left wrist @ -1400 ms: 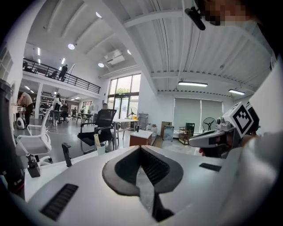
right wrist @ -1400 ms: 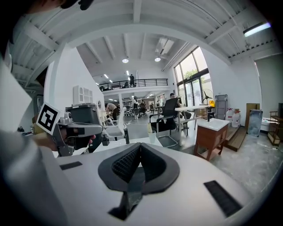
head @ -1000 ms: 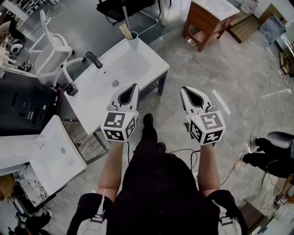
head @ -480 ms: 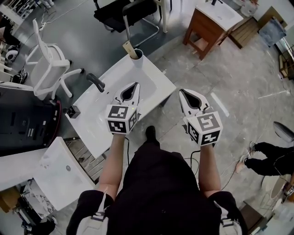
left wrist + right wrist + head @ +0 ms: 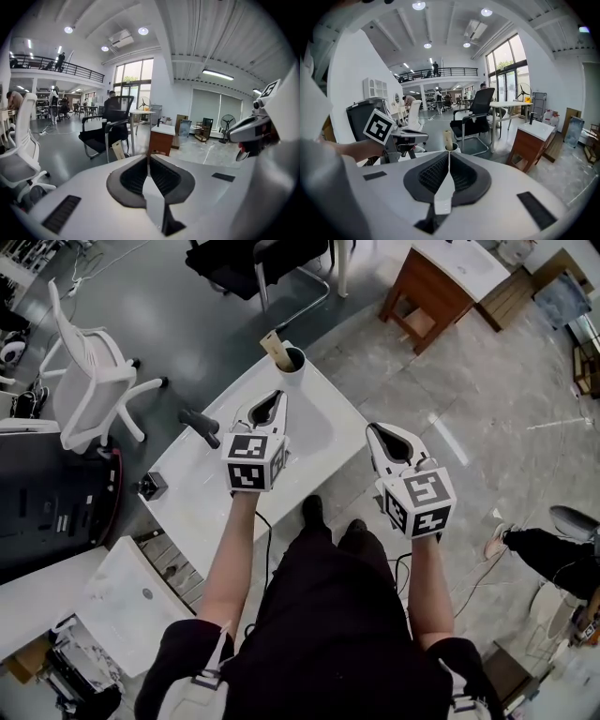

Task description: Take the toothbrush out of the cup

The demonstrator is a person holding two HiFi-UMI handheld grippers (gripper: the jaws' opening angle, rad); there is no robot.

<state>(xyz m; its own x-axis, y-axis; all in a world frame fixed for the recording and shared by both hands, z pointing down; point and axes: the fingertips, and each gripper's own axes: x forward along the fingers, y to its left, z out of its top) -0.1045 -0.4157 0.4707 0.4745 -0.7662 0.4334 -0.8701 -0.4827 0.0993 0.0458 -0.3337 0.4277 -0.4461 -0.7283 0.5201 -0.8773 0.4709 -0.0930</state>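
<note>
A white cup (image 5: 292,360) stands at the far corner of the white sink counter (image 5: 211,488), with a pale wooden toothbrush (image 5: 274,345) leaning out of it to the left. My left gripper (image 5: 278,399) is shut and empty over the basin, a short way short of the cup. My right gripper (image 5: 379,433) is shut and empty, hanging off the counter's right edge above the floor. The right gripper view shows the cup (image 5: 452,147) and toothbrush (image 5: 448,138) straight ahead beyond the shut jaws. In the left gripper view only the toothbrush (image 5: 118,150) shows, left of the shut jaws.
A black faucet (image 5: 199,425) sits on the counter's left side. A white swivel chair (image 5: 89,381) stands to the left, a black chair (image 5: 253,259) behind the cup, and a wooden cabinet (image 5: 441,287) at the back right. Another white sink unit (image 5: 122,596) is at the lower left.
Both grippers have moved forward toward the counter. The left one now hangs over the basin, closer to the cup. The right one has kept beside the counter's edge.
</note>
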